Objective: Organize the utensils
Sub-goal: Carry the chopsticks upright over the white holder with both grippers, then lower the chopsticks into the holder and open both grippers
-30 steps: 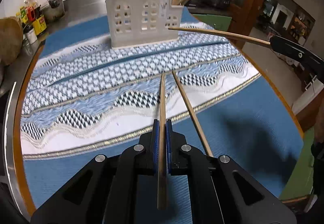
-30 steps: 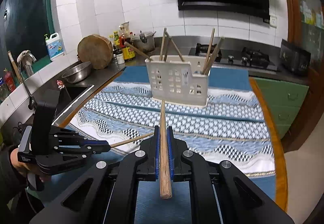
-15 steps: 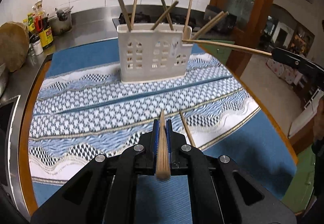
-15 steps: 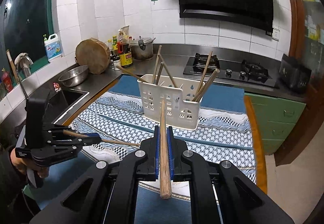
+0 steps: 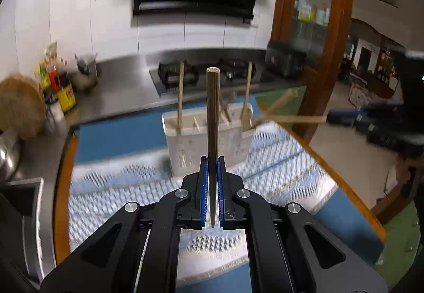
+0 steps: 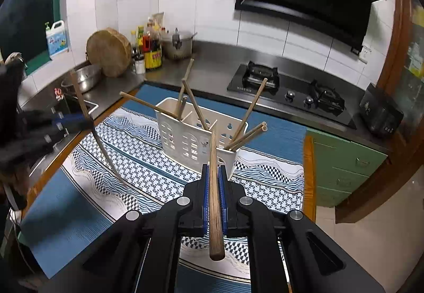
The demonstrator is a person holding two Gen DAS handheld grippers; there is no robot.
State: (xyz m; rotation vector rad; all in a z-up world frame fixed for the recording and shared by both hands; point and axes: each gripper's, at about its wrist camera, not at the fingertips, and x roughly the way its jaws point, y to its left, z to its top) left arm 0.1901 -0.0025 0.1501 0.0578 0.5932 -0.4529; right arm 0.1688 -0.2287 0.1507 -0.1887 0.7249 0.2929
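A white slotted utensil holder point(image 5: 185, 150) point(image 6: 182, 142) stands on the patterned cloth with several wooden chopsticks leaning in it. My left gripper point(image 5: 212, 164) is shut on a dark wooden chopstick point(image 5: 212, 112) that points steeply up, its thick end in front of the stove. In the right wrist view the left gripper point(image 6: 69, 120) hangs at the left, above the table edge. My right gripper point(image 6: 213, 169) is shut on another chopstick point(image 6: 215, 200) whose tip reaches the holder's near rim. The right gripper point(image 5: 341, 118) shows blurred at the right of the left wrist view.
A blue and white patterned cloth point(image 6: 148, 171) covers the round table with its wooden rim point(image 6: 308, 160). Behind are a gas stove point(image 6: 288, 91), a pot point(image 6: 177, 45), sauce bottles point(image 6: 151, 52), a round chopping block point(image 6: 108, 52), a metal bowl point(image 6: 84, 78) and a sink.
Both grippers have risen and come closer to the holder. The left chopstick has swung from lying forward to pointing steeply up. The chopstick lying on the cloth has left the left view.
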